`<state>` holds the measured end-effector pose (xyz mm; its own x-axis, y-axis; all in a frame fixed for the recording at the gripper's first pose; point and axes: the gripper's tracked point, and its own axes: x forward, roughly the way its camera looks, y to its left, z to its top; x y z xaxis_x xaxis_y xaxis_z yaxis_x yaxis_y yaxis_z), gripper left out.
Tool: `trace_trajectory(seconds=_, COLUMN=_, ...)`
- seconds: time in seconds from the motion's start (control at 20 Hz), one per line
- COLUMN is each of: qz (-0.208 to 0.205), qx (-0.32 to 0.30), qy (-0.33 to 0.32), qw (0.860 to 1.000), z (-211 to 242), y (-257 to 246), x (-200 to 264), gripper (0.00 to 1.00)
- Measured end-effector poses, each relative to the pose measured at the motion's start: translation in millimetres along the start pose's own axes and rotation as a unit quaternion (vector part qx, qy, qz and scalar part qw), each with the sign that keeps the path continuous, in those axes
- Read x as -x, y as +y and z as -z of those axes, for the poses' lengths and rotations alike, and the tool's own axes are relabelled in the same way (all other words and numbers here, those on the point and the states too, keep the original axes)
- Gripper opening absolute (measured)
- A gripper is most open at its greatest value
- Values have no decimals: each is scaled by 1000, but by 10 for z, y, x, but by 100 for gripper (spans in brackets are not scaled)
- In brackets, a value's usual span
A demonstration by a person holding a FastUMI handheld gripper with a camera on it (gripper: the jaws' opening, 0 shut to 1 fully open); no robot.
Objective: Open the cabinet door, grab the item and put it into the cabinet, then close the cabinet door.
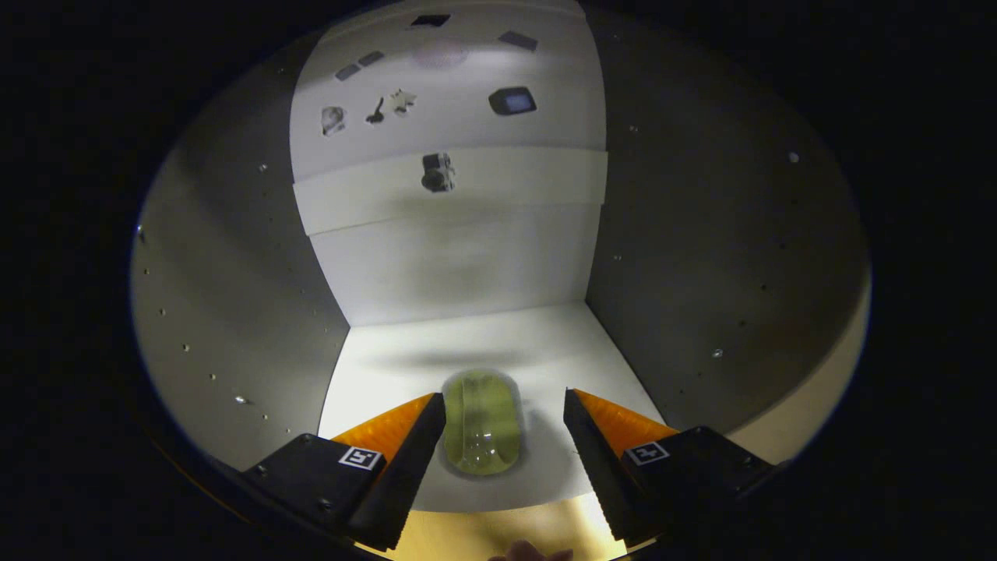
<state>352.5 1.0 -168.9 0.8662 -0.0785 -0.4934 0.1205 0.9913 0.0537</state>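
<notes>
Item: green bottle-like item [480, 423] lying on the cabinet floor [498, 335], inside the cabinet, between the fingers of the wide-spread gripper [505, 409].

Risk: left finger is touching or nearly touching it, so withdrawal may roll or drag it out, blocking the door. Unclear: item's identity; small objects on the rear wall [444, 226].

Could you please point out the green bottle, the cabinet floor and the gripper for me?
Green bottle [480, 425], gripper view: middle of its body, lying between the fingers.
Cabinet floor [483, 339], gripper view: bare white patch beyond the bottle.
Gripper [505, 413], gripper view: midway between the tips of its open fingers.
</notes>
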Motion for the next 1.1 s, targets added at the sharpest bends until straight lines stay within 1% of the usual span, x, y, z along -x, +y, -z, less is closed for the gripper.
trace_trajectory(seconds=0.15, qz=-16, qx=3, qy=-55, qw=998, z=-220, y=50, x=363, gripper=97)
trace_trajectory(seconds=0.3, qz=-22, qx=18, qy=-118, qw=993, z=-439, y=59, x=840, gripper=97)
trace_trajectory(seconds=0.4, qz=-24, qx=23, qy=-165, qw=986, z=-609, y=60, x=1177, gripper=97)
trace_trajectory(seconds=0.55, qz=-17, qx=28, qy=-235, qw=971, z=-796, y=-33, x=1781, gripper=97)
trace_trajectory(seconds=0.7, qz=-20, qx=23, qy=-279, qw=960, z=-781, y=-83, x=2379, gripper=97)
trace_trajectory(seconds=0.85, qz=-14, qx=27, qy=-302, qw=953, z=-665, y=-184, x=2837, gripper=98)
trace_trajectory(seconds=1.1, qz=-4, qx=27, qy=-315, qw=949, z=-380, y=-441, x=3495, gripper=98)
